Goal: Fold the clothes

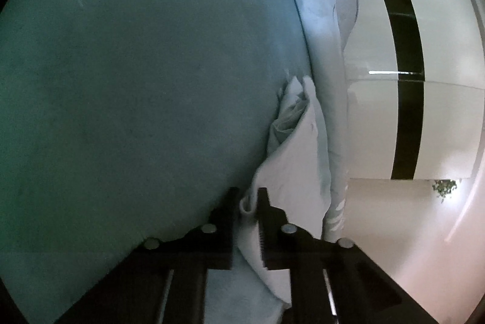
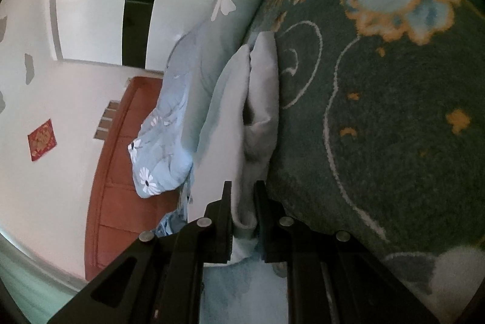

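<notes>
A pale grey-white garment [image 1: 291, 160] hangs stretched between both grippers, seen edge-on in each wrist view. My left gripper [image 1: 249, 204] is shut on a rolled hem of it, the cloth pinched between the black fingers [image 1: 266, 211]. In the right wrist view the same garment [image 2: 230, 117] runs away from me in two soft folds, and my right gripper [image 2: 242, 196] is shut on its near edge. Both views are turned sideways, with the bed surface rising like a wall beside the cloth.
A plain teal blanket [image 1: 136, 81] fills the left wrist view. A dark green floral blanket [image 2: 394, 111] lies right of the garment. A light blue flowered quilt [image 2: 163, 148] is bunched behind, with a red-brown wooden headboard [image 2: 112, 172] and white wall [image 2: 60, 111] beyond.
</notes>
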`<action>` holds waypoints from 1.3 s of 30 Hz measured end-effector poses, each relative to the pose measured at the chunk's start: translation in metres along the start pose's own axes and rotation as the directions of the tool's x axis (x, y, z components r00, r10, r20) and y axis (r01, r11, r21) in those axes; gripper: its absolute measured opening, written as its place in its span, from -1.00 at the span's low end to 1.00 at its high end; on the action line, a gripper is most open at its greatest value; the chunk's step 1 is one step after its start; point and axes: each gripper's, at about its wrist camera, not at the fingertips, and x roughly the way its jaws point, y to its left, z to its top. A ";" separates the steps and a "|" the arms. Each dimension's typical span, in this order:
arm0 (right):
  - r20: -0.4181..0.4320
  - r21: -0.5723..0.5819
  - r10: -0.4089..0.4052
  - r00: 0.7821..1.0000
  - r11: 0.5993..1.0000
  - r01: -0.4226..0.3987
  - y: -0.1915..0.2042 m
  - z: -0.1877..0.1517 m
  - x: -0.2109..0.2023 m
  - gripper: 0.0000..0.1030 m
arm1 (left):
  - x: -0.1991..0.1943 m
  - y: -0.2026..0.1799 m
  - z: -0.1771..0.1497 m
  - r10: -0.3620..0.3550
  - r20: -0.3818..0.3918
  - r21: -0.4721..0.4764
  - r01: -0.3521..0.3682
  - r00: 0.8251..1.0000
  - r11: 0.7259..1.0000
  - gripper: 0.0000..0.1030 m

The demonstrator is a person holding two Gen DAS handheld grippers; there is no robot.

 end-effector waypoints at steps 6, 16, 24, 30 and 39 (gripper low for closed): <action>0.038 -0.056 -0.116 0.993 0.991 0.118 0.018 -0.008 -0.006 -0.84 | -0.010 -0.013 0.001 0.061 -0.013 0.142 -0.059 0.998 0.988 -0.84; 0.062 -0.161 -0.151 0.987 0.974 0.159 0.043 -0.058 -0.053 -0.85 | -0.087 -0.009 -0.010 0.120 -0.055 0.275 -0.100 0.991 0.956 -0.85; 0.042 -0.168 -0.147 0.988 0.974 0.152 0.034 -0.127 -0.102 -0.85 | -0.126 0.004 -0.016 0.132 -0.062 0.310 -0.107 0.989 0.945 -0.85; 0.043 -0.179 -0.146 0.988 0.972 0.151 0.028 -0.168 -0.137 -0.85 | -0.179 0.040 -0.038 0.131 -0.073 0.316 -0.101 0.989 0.943 -0.85; 0.084 -0.171 -0.172 0.982 0.968 0.184 0.014 -0.192 -0.195 -0.90 | -0.226 0.068 -0.051 0.131 -0.048 0.358 -0.106 0.990 0.928 -0.84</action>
